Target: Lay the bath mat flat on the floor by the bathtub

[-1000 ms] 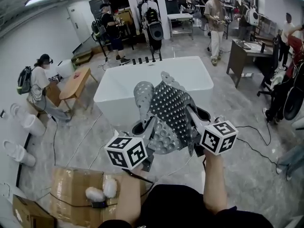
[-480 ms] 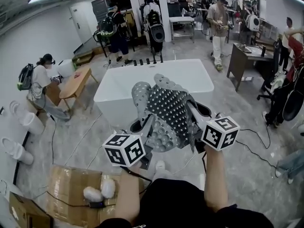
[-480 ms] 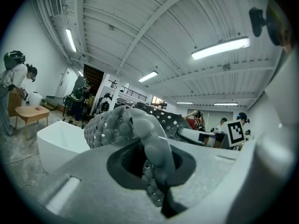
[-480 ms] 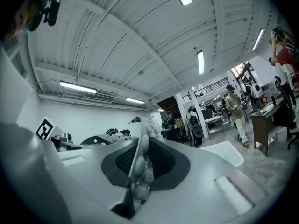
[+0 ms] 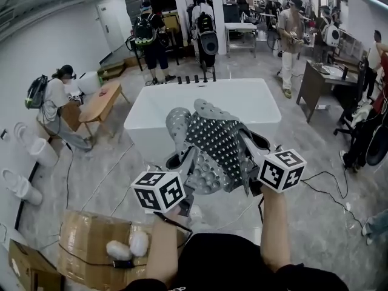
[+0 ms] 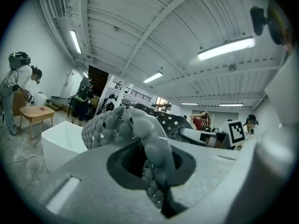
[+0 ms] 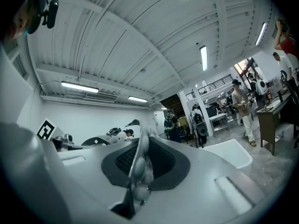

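A grey rubber bath mat (image 5: 212, 147) with holes and suction bumps hangs crumpled in the air between both grippers, in front of the white bathtub (image 5: 242, 102). My left gripper (image 5: 182, 162) is shut on the mat's left edge; in the left gripper view the mat (image 6: 154, 157) is pinched between the jaws and bulges upward. My right gripper (image 5: 253, 156) is shut on the mat's right edge; in the right gripper view a thin fold of the mat (image 7: 139, 167) runs up out of the closed jaws. The tub (image 7: 231, 153) lies ahead to the right there.
A cardboard box (image 5: 91, 244) with white bundles sits on the floor at lower left. Cables (image 5: 327, 187) trail over the concrete floor right of the tub. A wooden bench (image 5: 100, 102), a seated person (image 5: 54, 99) and white buckets (image 5: 36, 153) are at left. Desks and standing people fill the back.
Both grippers, still holding the mat, have moved a little forward toward the tub. The mat's shape is almost unchanged.
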`<action>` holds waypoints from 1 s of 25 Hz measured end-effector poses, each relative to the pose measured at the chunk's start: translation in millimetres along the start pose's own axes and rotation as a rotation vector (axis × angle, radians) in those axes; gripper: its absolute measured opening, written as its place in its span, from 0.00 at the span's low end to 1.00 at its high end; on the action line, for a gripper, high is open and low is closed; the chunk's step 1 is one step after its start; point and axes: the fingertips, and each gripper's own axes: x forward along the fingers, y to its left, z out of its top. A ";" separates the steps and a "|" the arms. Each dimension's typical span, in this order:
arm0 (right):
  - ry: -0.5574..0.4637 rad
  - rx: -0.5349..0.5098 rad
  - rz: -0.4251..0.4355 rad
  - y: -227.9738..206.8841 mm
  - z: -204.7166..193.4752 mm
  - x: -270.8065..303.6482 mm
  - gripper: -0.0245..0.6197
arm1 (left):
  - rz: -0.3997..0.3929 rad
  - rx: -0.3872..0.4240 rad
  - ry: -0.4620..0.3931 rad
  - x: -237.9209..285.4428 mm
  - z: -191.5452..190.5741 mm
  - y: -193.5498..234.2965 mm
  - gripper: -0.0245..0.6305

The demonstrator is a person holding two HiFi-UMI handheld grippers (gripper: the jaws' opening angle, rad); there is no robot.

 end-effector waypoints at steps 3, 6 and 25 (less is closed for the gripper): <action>0.009 0.012 0.003 1.9 -5.9 19.0 0.08 | 0.000 -0.005 0.009 2.0 2.0 15.2 0.08; 0.027 0.017 0.005 4.4 -16.8 39.0 0.08 | 0.009 -0.014 0.014 2.0 2.6 35.8 0.08; 0.093 0.134 -0.074 -65.4 -67.2 126.1 0.08 | 0.148 -0.042 0.110 75.1 -11.1 129.1 0.08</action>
